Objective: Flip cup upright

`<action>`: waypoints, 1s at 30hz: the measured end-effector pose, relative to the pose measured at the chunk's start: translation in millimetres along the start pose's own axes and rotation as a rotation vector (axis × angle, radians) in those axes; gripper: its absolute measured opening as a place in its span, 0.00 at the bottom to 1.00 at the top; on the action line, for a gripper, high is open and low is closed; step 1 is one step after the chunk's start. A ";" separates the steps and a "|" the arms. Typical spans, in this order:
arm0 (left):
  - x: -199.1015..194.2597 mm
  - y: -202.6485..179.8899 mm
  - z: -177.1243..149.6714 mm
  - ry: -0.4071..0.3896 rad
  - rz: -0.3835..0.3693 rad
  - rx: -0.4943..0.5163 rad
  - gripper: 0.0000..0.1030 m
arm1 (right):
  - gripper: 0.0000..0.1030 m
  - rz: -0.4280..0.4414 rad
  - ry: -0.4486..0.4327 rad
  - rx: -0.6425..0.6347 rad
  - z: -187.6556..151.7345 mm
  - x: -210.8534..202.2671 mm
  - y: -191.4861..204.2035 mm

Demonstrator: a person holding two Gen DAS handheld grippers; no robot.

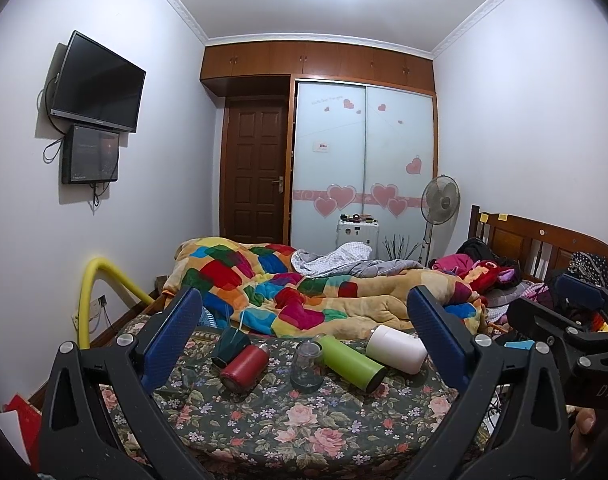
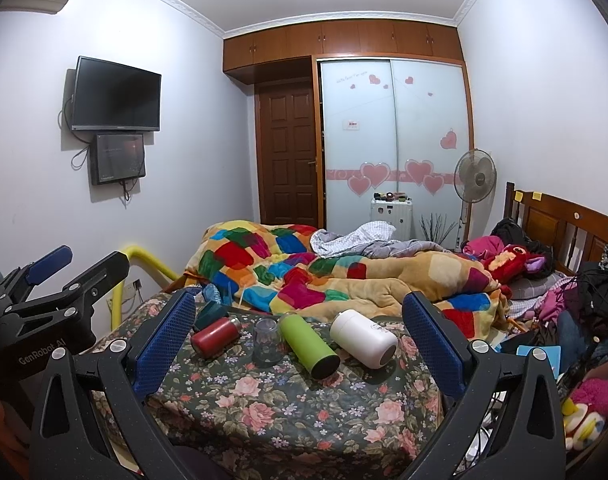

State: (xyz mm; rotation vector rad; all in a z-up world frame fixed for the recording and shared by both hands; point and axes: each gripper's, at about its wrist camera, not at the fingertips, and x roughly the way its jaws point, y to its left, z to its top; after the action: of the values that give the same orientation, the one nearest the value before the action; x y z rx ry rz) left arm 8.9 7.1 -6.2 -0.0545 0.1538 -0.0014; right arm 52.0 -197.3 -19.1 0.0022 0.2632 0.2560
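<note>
Where the left wrist looks, a flowery cloth covers the bed near a colorful blanket. The left gripper has its jaws wide apart.

From the right wrist, the right gripper gapes too. The green cup lies sideways between a glass jar and a white cup.

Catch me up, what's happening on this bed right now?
Nothing is being handled yet. Both tongs, left and right, hang open above the floral cover. On it lie a red bottle, a green bottle and a white cup, all on their sides. A small glass jar stands among them.
</note>
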 end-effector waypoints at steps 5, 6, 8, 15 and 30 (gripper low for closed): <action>-0.5 -1.4 -0.4 0.001 -0.002 0.000 1.00 | 1.00 0.001 -0.001 0.002 0.1 0.1 0.1; -1.0 -2.5 -0.7 0.002 -0.002 0.002 1.00 | 1.00 0.000 0.000 0.000 0.7 -0.6 0.0; -1.5 -2.8 -1.3 0.001 -0.001 0.002 1.00 | 1.00 0.000 -0.001 0.000 0.3 -0.2 0.3; -2.8 -4.9 1.1 0.001 -0.004 0.002 1.00 | 1.00 0.000 -0.002 0.000 0.0 -0.6 -0.2; -2.8 -4.6 1.6 -0.001 -0.003 0.003 1.00 | 1.00 -0.001 -0.003 0.001 -2.0 0.7 0.5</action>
State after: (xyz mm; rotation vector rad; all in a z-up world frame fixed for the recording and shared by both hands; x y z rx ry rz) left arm 6.4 2.7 -3.9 -0.0521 0.1531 -0.0047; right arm 52.0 -196.7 -21.2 0.0029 0.2607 0.2550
